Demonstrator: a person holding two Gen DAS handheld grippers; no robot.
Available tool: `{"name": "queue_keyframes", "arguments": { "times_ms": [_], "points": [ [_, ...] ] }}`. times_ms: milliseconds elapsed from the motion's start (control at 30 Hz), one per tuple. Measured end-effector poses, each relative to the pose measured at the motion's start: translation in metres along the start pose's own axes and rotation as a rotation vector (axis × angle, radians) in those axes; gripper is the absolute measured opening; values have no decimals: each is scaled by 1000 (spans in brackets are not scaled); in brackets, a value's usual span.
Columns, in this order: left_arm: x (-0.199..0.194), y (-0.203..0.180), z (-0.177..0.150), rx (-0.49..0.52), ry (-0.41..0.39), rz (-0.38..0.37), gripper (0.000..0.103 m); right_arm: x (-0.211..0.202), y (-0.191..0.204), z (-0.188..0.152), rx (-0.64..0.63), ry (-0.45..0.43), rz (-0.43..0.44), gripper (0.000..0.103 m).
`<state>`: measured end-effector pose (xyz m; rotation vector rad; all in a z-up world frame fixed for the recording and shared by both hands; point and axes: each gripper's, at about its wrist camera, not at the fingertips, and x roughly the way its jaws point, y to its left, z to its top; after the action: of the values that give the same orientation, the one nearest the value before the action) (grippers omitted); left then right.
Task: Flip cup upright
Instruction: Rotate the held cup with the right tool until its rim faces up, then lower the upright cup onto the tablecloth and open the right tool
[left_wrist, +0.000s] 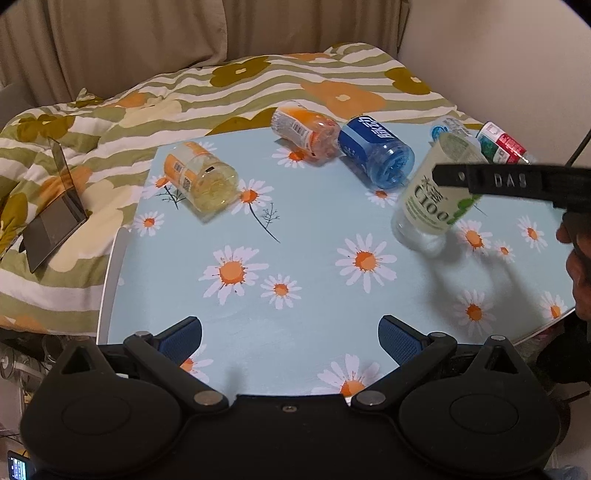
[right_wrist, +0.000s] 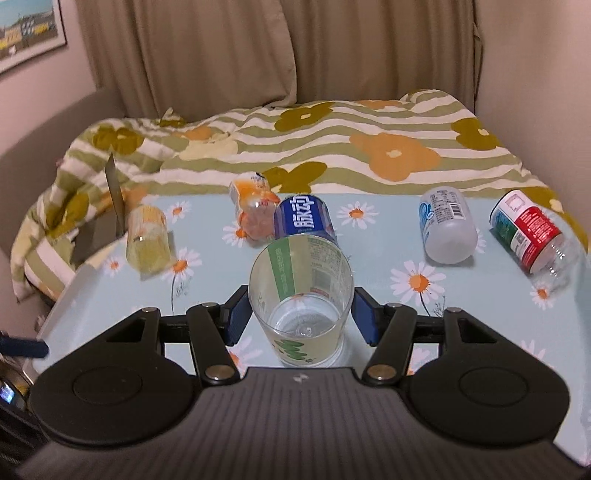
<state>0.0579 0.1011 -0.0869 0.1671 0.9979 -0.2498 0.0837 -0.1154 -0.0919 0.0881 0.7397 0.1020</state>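
Note:
A clear cup with a green-and-white label stands mouth-up on the daisy-print table; its base is on or just above the surface. My right gripper is shut on it, a blue pad on either side of the wall. In the left wrist view this cup is at the right, with a black finger of the right gripper across it. My left gripper is open over the near table edge, holding nothing and well apart from the cup.
Several more cups lie on their sides toward the back: yellow, orange, blue, white, red-and-green. Striped floral bedding lies beyond the table, with a dark tablet at left. A hand is at the right edge.

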Motion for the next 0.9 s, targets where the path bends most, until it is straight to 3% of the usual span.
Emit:
{"name": "queue_keyframes", "arguments": {
  "times_ms": [500, 600, 667, 900],
  "points": [
    [-2, 1, -1, -23, -11, -7, 103, 8, 5, -4, -43, 18, -20, 76],
    [-3, 0, 0, -23, -15, -4, 103, 7, 9, -3, -54, 17, -28, 86],
    [-5, -1, 2, -25, -21, -4, 103, 3, 11, -2, -69, 1, -42, 102],
    [-25, -13, 13, -27, -73, 0, 103, -26, 4, 9, -74, 2, -32, 102]
  ]
}}
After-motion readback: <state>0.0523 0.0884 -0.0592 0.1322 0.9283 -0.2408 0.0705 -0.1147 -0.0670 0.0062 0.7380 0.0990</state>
